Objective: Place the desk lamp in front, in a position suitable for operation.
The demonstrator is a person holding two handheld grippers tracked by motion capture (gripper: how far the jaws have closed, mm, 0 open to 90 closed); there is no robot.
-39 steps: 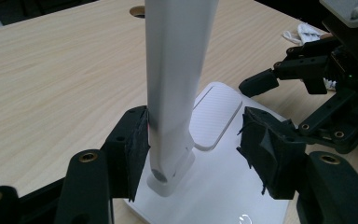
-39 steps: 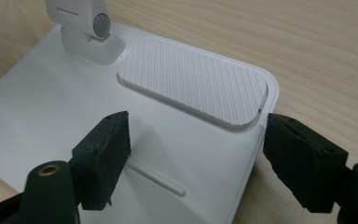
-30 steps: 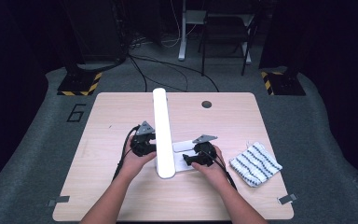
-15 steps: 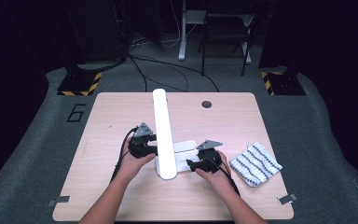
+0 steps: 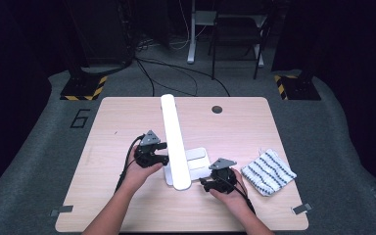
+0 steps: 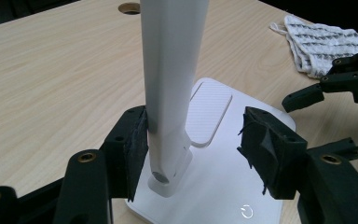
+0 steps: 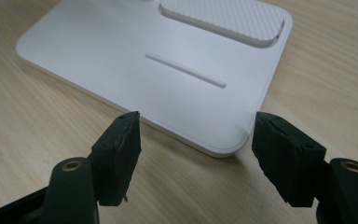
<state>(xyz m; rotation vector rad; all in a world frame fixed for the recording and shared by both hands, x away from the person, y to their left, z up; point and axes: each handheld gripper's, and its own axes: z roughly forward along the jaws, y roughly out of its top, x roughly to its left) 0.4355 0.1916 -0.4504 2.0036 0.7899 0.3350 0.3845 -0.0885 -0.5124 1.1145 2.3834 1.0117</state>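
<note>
Lamp arm stands between left gripper pads, touching one.

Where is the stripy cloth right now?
In the high view, the stripy cloth lies on the table near its right edge, just right of the right gripper and the white lamp base.

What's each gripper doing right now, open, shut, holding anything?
Left gripper: open around the lamp arm; one pad touches it, no grip.
Right gripper: open, jaws just been closing, at the lamp base corner, nothing held.
</note>
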